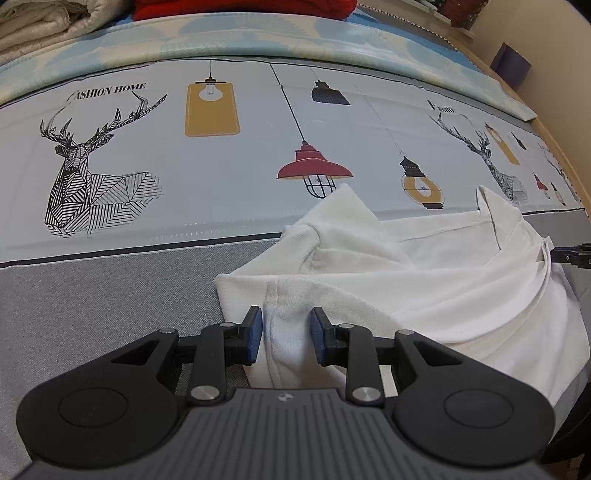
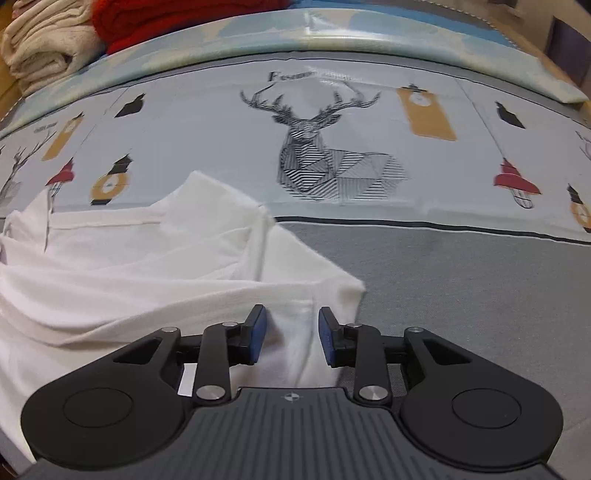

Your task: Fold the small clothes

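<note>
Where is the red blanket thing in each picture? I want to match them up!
Left wrist view: the red blanket is at the top edge, middle, right of the beige blanket.
Right wrist view: the red blanket is at the top left, again right of the beige blanket.
Shared landmark: the white garment lying on the bed.

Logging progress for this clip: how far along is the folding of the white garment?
Early to midway. Done: the white garment lies on the printed bedspread with some layers already turned over. In hand: each hand-held gripper, left and right, has a bunched edge between parted pads, neither visibly pinching. Left: it is still rumpled, not a flat, squared packet, so smoothing and final folds remain.
</note>
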A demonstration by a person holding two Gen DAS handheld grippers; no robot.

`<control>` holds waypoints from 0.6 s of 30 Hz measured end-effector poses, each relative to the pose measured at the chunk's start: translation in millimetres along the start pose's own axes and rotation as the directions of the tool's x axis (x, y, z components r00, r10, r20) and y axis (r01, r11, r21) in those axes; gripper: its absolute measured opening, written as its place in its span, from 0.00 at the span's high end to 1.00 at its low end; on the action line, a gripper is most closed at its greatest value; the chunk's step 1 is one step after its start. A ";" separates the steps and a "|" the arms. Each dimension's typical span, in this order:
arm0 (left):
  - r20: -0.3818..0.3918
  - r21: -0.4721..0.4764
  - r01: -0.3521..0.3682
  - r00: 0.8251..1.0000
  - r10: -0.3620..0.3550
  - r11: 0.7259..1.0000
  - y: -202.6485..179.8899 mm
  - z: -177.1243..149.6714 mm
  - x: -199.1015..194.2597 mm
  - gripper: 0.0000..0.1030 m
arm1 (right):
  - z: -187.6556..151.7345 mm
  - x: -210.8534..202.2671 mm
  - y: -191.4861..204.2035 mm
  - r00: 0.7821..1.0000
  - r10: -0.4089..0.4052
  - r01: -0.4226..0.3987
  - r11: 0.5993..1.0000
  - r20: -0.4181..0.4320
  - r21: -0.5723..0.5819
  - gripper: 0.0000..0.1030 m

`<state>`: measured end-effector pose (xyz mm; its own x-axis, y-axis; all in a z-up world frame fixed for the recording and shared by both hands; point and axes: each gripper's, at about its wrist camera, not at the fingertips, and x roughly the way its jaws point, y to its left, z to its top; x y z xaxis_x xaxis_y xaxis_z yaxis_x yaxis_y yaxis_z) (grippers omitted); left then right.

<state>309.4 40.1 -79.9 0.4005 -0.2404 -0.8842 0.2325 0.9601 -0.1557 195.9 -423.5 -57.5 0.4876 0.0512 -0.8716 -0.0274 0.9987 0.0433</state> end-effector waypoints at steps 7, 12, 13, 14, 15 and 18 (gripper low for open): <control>0.007 0.022 -0.011 1.000 0.010 1.000 -3.6 -1.2 0.3 0.71 | -5.1 2.3 6.5 0.999 0.030 -0.030 0.998 -0.012 -0.051 0.90; 0.076 0.055 0.009 0.997 -0.013 0.998 -2.9 1.2 -19.5 0.95 | 1.5 -15.2 -2.5 0.995 0.069 -0.069 0.998 0.075 0.002 0.97; 0.125 0.049 0.016 0.992 -0.022 0.999 -0.7 3.1 -29.5 0.95 | 4.0 -22.6 -7.5 0.990 0.081 -0.085 0.996 0.113 0.033 0.97; 0.180 0.030 0.022 0.983 -0.028 0.999 3.0 5.1 -39.6 0.95 | 7.4 -33.5 -15.5 0.979 0.103 -0.119 0.989 0.174 0.085 0.98; 0.220 0.008 0.022 0.975 -0.024 1.000 6.8 6.7 -46.4 0.95 | 10.3 -43.1 -23.6 0.964 0.122 -0.156 0.979 0.235 0.131 0.98; 0.286 -0.047 -0.029 0.957 0.041 0.998 15.6 11.4 -51.7 0.95 | 16.5 -60.9 -40.8 0.923 0.091 -0.184 0.958 0.375 0.222 0.98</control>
<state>302.4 65.9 -31.7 0.6467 -0.2318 -0.7267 0.1793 0.9722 -0.1506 181.8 -467.3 1.9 0.7747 0.1387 -0.6169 0.0774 0.9475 0.3102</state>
